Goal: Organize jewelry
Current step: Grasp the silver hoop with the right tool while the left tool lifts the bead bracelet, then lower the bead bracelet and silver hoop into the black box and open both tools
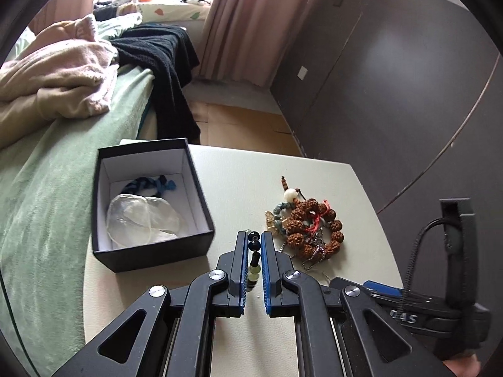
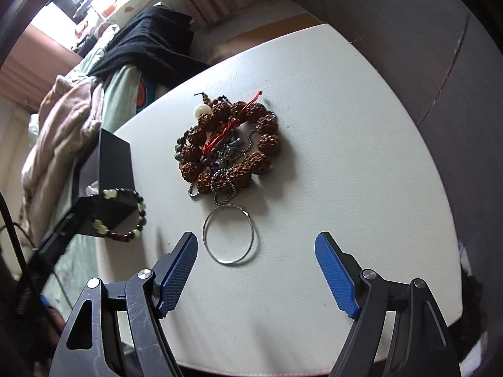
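From the left wrist camera, the left gripper (image 1: 254,238) fills the bottom of the view, its blue-lined fingers (image 1: 242,270) pressed together on a bead bracelet (image 1: 254,262) of dark and pale green beads, which hangs between them above the white desk (image 1: 245,172). To the left on the desk stands an open black box (image 1: 201,188) with a white lining. Inside it lie a clear plastic bag (image 1: 141,220) and a blue and black cord (image 1: 151,185) at the far side. To the right of the fingers lies a heap of jewelry: a bracelet of large brown seed beads (image 1: 317,229) with a red string, a small string of greenish beads and a thin metal chain tangled in it. The right gripper (image 1: 408,308) shows at the lower right edge. Left of the desk is a bed (image 1: 56,172) with a green cover, a beige blanket and a black cloth.

From the right wrist camera, the right gripper (image 2: 256,242) points down at the desk with its fingers (image 2: 179,267) spread wide and nothing between the pads. A thin silver ring-shaped bangle (image 2: 231,235) lies flat on the desk just beyond and between the fingertips. Farther off lies the heap of brown seed beads (image 2: 229,144) with the chain. At the left, the bead bracelet (image 2: 125,216) dangles from the left gripper, near the black box (image 2: 116,163).
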Demonstrator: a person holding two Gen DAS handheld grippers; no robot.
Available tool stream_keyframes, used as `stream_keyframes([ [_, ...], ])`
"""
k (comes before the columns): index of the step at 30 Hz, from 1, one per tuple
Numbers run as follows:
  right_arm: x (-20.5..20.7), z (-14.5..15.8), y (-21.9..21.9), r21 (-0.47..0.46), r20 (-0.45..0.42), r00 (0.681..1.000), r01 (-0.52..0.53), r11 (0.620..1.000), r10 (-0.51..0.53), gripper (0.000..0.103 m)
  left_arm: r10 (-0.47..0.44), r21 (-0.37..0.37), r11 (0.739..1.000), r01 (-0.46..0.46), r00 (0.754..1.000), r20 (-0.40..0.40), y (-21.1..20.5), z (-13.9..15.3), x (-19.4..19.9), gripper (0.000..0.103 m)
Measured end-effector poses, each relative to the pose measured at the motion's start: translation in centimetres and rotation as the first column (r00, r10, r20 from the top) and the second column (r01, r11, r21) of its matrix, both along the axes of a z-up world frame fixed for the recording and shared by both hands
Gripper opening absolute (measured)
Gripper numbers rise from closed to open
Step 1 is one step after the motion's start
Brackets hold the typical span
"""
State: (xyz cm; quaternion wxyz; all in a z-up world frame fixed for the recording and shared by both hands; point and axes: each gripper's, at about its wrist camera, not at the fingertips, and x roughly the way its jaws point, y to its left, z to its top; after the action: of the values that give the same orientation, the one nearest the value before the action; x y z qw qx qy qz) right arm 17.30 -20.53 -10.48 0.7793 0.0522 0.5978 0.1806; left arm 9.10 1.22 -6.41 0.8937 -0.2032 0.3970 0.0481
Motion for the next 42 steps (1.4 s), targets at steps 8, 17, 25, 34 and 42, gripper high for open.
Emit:
stream_keyframes([
  [8, 0.3, -1.3, 1.5, -0.069, -0.002, 0.999, -0.037, 0.997, 0.037, 0.046, 0.023, -0.033, 0.999, -0.022, 0.999, 0.026, 1.5, 0.6, -0.7, 0.008],
  [17, -0.3, -1.1, 4.1, -0.250, 0.095, 0.988, -0.093, 0.964, 0.119, 0.023, 0.040, -0.065, 0.997, -0.036, 0.997, 0.061, 2.6, 1.6, -1.7, 0.008],
  [25, -1.2, -0.8, 4.4, -0.261, 0.110, 0.979, -0.137, 0.955, 0.171, 0.004, 0.059, -0.090, 0.995, -0.051, 0.994, 0.095, 3.7, 2.3, -2.6, 0.008],
  [34, -1.6, 3.2, 2.0, 0.058, 0.146, 0.981, -0.139, 0.989, 0.130, 0.004, 0.099, -0.122, 0.990, -0.077, 0.977, 0.189, 5.6, 3.9, -3.7, 0.008],
  [42, -2.0, 5.0, 4.1, 0.187, 0.199, 0.970, -0.179, 0.966, 0.142, 0.004, 0.158, -0.149, 0.981, -0.128, 0.963, 0.216, 7.8, 3.8, -3.1, 0.008],
])
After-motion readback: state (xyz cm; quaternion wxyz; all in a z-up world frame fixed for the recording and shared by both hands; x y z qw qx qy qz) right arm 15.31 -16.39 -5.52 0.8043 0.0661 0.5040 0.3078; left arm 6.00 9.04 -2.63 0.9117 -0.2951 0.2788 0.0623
